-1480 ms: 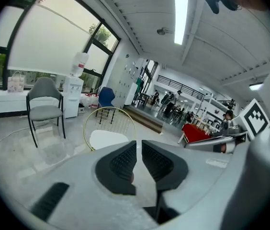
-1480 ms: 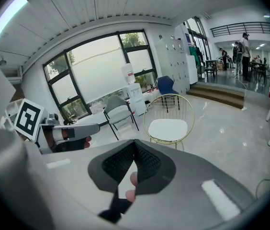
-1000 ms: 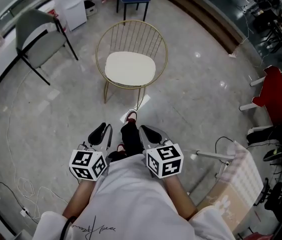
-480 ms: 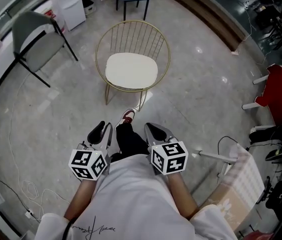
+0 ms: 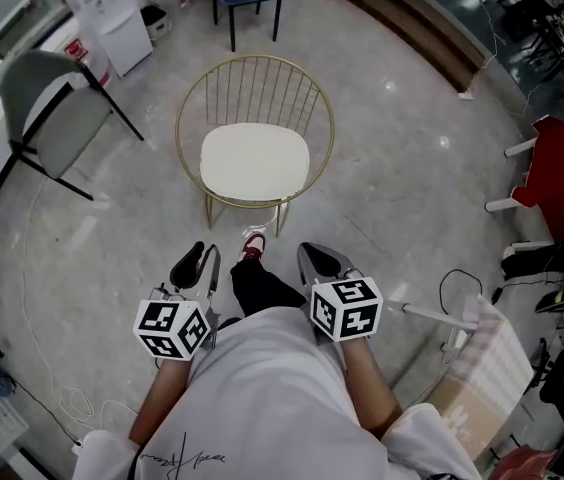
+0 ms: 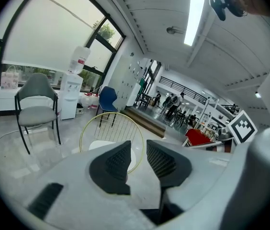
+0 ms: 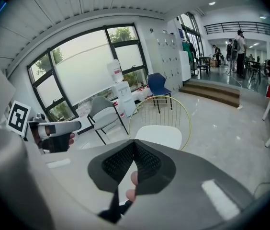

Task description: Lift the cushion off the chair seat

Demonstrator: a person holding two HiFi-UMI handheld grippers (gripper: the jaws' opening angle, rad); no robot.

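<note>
- The cushion is a white, rounded pad. It lies flat on the seat of the gold wire chair and fills the seat ring. It sits ahead of us, well apart from both grippers.
- The chair stands on the pale stone floor. Its back spokes are on the far side and its open front edge faces us.
- The left gripper has its jaws partly apart with a narrow gap and nothing between them. In the left gripper view the cushion shows beyond that gap.
- The right gripper has its jaws pressed together and carries nothing.
- We judge the step in hand to be the approach, since neither gripper touches the cushion yet.
- Before we reach the seat, we spread the right jaws and widen the left ones enough to take the pad's edge.
- We aim at the near edge of the cushion, with the left gripper toward its left side and the right gripper toward its right side.
- We slide one jaw under the pad and above the seat ring. We pinch the cushion only, never the wire rim.
- We raise both grippers together and level, because a soft pad is likely to sag or drag if one side leads.
- We keep our shoe, which is near the chair's front leg, from nudging the chair.
</note>
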